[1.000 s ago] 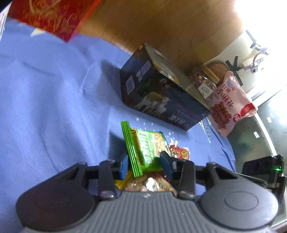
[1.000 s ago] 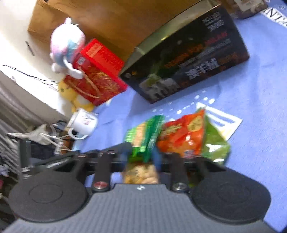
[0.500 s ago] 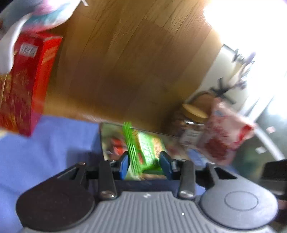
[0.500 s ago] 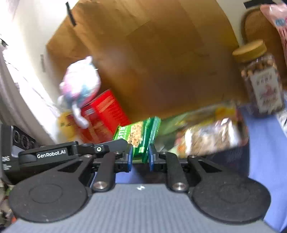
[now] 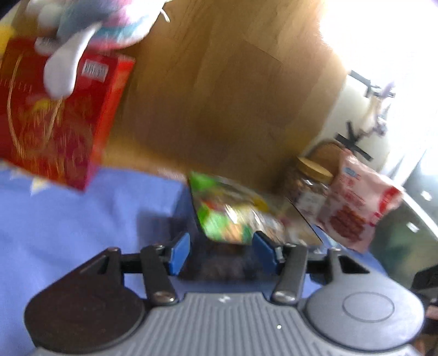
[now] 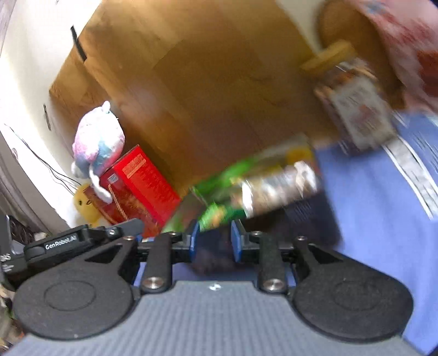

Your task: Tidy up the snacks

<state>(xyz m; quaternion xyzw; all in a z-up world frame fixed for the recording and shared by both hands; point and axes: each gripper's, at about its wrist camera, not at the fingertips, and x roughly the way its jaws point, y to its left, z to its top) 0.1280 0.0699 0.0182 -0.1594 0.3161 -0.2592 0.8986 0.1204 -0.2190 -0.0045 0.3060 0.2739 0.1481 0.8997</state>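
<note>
The dark box [image 5: 189,216] stands on the blue cloth with several snack packets [image 5: 232,216] lying in its open top; the view is blurred. My left gripper [image 5: 221,247] is open and empty, just in front of the box. In the right wrist view the same packets [image 6: 262,186] fill the box [image 6: 309,213]. My right gripper [image 6: 213,239] has its jaws apart, with a green packet [image 6: 216,215] just beyond the tips; the packet looks released.
A red gift box [image 5: 57,115] with a plush toy [image 5: 93,24] on it stands at the left. A nut jar [image 5: 309,186] and a pink snack bag [image 5: 358,200] stand at the right. A wooden panel [image 5: 219,95] rises behind.
Both grippers carried green packets up from the cloth to the box. Both have opened since half a second ago, and the packets now lie in the box.
</note>
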